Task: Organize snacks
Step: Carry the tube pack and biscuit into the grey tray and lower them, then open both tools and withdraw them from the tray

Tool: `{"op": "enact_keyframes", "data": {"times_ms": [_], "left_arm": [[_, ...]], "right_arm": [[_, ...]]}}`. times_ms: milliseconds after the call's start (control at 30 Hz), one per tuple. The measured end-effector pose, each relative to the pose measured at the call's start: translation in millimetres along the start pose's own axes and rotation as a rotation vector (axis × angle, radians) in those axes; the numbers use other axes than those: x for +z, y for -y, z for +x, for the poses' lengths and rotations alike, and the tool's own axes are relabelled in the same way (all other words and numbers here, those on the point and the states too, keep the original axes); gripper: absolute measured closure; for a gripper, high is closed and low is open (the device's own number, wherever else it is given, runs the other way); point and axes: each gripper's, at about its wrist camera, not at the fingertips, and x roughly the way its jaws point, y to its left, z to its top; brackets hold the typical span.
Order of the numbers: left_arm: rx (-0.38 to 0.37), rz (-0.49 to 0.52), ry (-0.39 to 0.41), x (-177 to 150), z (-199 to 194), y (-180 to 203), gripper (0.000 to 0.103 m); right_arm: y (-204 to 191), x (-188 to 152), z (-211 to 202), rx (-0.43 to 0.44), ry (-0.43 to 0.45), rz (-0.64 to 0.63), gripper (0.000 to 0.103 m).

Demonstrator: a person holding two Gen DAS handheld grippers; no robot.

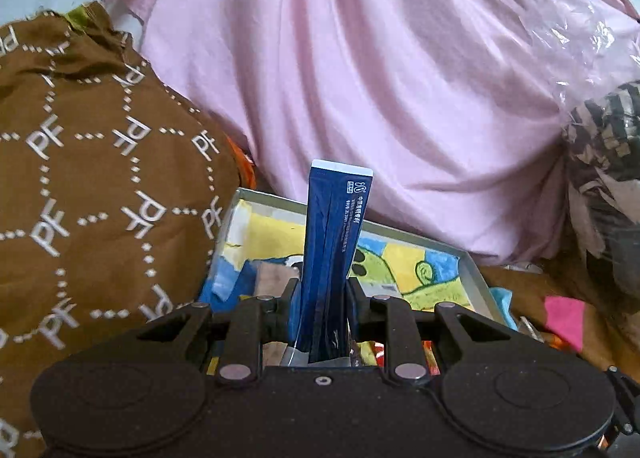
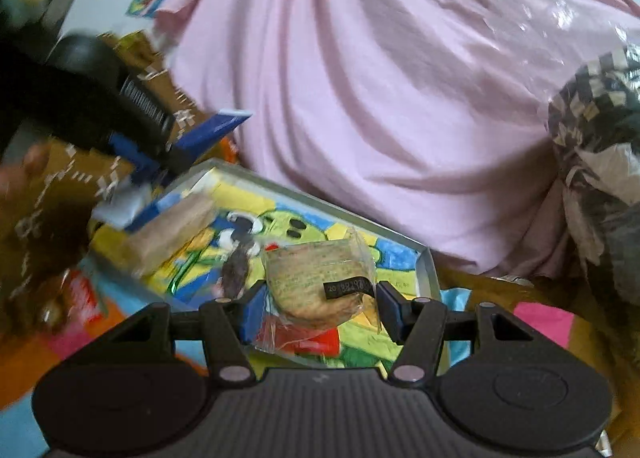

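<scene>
My left gripper [image 1: 322, 298] is shut on a long dark blue snack packet [image 1: 332, 242] and holds it upright above a shallow box with a colourful cartoon bottom [image 1: 472, 274]. The same packet [image 2: 212, 129] and left gripper [image 2: 168, 149] show blurred at the left of the right wrist view. My right gripper [image 2: 320, 298] is open around a clear-wrapped round cracker [image 2: 316, 278] that lies in the box [image 2: 424, 270]. A brown wrapped snack [image 2: 172, 234] and a small dark packet [image 2: 236, 266] also lie in the box.
A pink cloth [image 1: 360, 77] rises right behind the box. A brown patterned bag [image 1: 92, 185] stands at the left. A checkered bundle under clear plastic [image 2: 600, 137] is at the right. Bright snack wrappers [image 2: 540, 318] lie around the box.
</scene>
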Motion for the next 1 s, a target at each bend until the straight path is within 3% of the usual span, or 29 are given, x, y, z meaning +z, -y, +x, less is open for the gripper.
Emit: {"op": "enact_keyframes", "data": {"times_ms": [233, 500, 667, 800, 833, 1000], "left_arm": [[-0.049, 0.026, -0.022, -17.8, 33.4, -0.8, 0.078], [-0.023, 0.124, -0.090, -42.7, 56.6, 3.2, 0.078], [-0.015, 0.131, -0.122, -45.4, 60.0, 3.5, 0.077], [0.023, 0.130, -0.142, -40.6, 58.0, 9.0, 0.073], [0.031, 0.133, -0.144, -39.3, 56.1, 10.6, 0.068], [0.049, 0.142, -0.145, -29.2, 40.7, 17.1, 0.056]], "right_arm": [[-5.9, -6.7, 38.6, 0.010, -0.048, -0.015, 0.040], [16.7, -20.3, 65.8, 0.071, -0.196, 0.175, 0.040], [20.3, -23.9, 64.9, 0.078, -0.201, 0.191, 0.038], [18.6, -24.9, 64.4, 0.101, -0.195, 0.185, 0.022], [17.4, -26.2, 62.7, 0.098, -0.191, 0.178, 0.018], [17.2, -23.6, 49.9, 0.089, -0.177, 0.179, 0.010]]}}
